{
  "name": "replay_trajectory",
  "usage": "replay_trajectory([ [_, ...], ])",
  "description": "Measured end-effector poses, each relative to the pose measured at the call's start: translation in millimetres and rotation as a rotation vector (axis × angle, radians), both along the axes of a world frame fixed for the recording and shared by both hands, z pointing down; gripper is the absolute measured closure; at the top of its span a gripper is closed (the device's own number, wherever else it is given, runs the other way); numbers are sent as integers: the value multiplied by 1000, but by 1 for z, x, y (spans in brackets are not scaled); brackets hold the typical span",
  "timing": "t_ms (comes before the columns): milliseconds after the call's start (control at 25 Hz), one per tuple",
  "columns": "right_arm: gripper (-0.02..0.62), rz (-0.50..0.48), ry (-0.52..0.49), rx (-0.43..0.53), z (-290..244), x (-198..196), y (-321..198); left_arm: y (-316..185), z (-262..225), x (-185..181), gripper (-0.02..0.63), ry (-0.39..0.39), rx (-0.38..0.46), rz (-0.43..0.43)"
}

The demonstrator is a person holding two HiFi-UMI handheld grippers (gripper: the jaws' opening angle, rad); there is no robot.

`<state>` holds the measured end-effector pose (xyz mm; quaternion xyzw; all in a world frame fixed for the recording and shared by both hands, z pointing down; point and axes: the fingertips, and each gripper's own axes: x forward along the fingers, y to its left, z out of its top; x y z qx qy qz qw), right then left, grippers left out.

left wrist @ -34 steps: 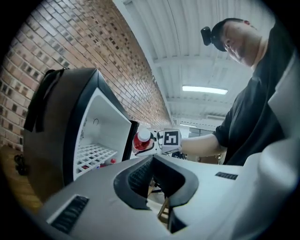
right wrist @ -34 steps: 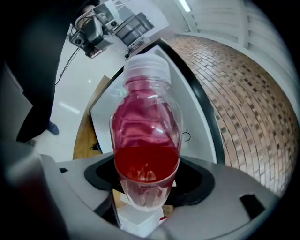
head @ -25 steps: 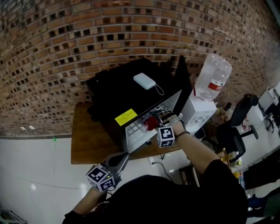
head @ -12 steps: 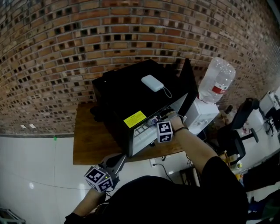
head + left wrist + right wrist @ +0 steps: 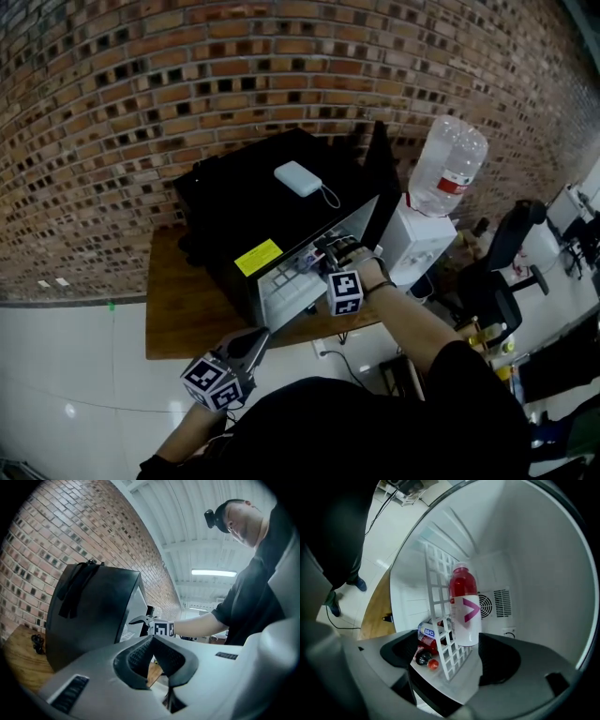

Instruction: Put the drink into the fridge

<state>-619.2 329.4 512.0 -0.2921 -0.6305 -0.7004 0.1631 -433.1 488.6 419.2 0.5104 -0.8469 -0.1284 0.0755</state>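
Drink bottle (image 5: 464, 606), red with a white label, lies against the white wire shelf (image 5: 436, 588) inside the open black fridge (image 5: 253, 202), at twelve o'clock from the right gripper (image 5: 457, 651). Its base sits between that gripper's jaws, which are closing but not touching it. The left gripper (image 5: 152, 641) is closed and empty, at seven o'clock from the fridge. The fridge stands on a wooden table (image 5: 183, 300) against a brick wall (image 5: 187, 84), with a water dispenser (image 5: 450, 164) at three o'clock.
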Motion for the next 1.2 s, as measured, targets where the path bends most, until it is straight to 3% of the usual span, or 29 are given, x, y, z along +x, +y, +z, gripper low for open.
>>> replay_trajectory([
  [160,183,0,-6,-56,-8,20,-17,-31,-4,12,611,2,-10,21],
  [280,193,56,41,-227,-20,48,-43,-56,-4,19,611,-12,-18,33],
  [440,225,154,170,-642,-45,107,-90,-108,-6,35,611,-32,-15,68],
  [560,260,146,244,-936,-79,160,-115,-144,-12,48,611,-40,-16,105],
  [760,415,186,301,-1402,-116,250,-184,-208,-13,77,611,-43,-5,178],
  [920,609,253,274,-1851,-128,322,-254,-254,-10,107,611,-55,-9,278],
  [960,611,263,276,-1907,-123,340,-262,-262,-10,113,611,-57,-10,299],
  [1040,604,275,274,-1933,-107,372,-269,-275,-10,124,611,-61,-11,331],
  [1200,601,360,244,-1829,-72,401,-270,-296,-11,137,611,-66,-15,369],
])
